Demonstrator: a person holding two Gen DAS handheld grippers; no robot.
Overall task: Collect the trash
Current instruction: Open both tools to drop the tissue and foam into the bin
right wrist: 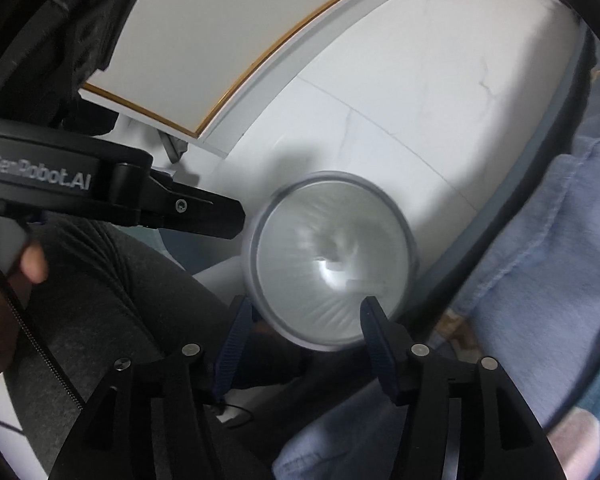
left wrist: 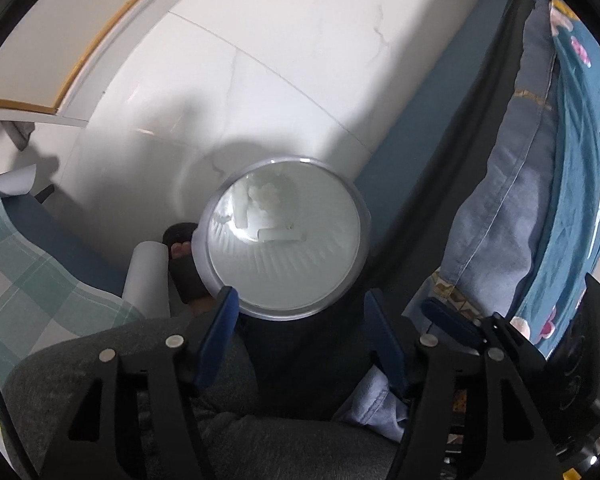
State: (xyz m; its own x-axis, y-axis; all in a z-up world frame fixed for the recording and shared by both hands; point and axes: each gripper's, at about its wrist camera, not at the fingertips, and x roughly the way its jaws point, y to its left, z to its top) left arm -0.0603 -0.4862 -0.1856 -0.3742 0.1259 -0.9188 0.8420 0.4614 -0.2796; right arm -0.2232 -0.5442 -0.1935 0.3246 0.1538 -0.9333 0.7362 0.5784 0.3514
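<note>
while both grippers point steeply down at the pale tiled floor (left wrist: 300, 60), a round waste bin (left wrist: 284, 312) with a grey rim and a translucent white liner stands below them, close against the dark blue base of a bed (left wrist: 416, 148).

seen from the left wrist, the left gripper (left wrist: 300, 316) has its blue-padded jaws spread apart with nothing between the pads; the near rim of the bin shows in the gap, well below the fingers. at the bottom of the liner lie white scraps (left wrist: 268, 208): a crumpled wad and a couple of rolled or tube-like pieces. beside the bin on its left a foot in a dark slipper (left wrist: 184, 260) rests on the floor, touching or nearly touching the bin's side, with a white paper roll (left wrist: 148, 276) just beyond it. a grey trouser leg (left wrist: 132, 356) fills the lower left, and patterned blue bedding (left wrist: 540, 184) hangs along the right.

from the right wrist, the right gripper (right wrist: 306, 324) also stands with its jaws parted and empty, the bin (right wrist: 260, 280) blurred beneath them; white bits show dimly at the bottom, too smeared to make out. the left gripper's black body (right wrist: 112, 192) reaches in from the left, a hand (right wrist: 4, 292) wrapped round its handle. light blue bedding (right wrist: 540, 280) covers the right side.
</note>
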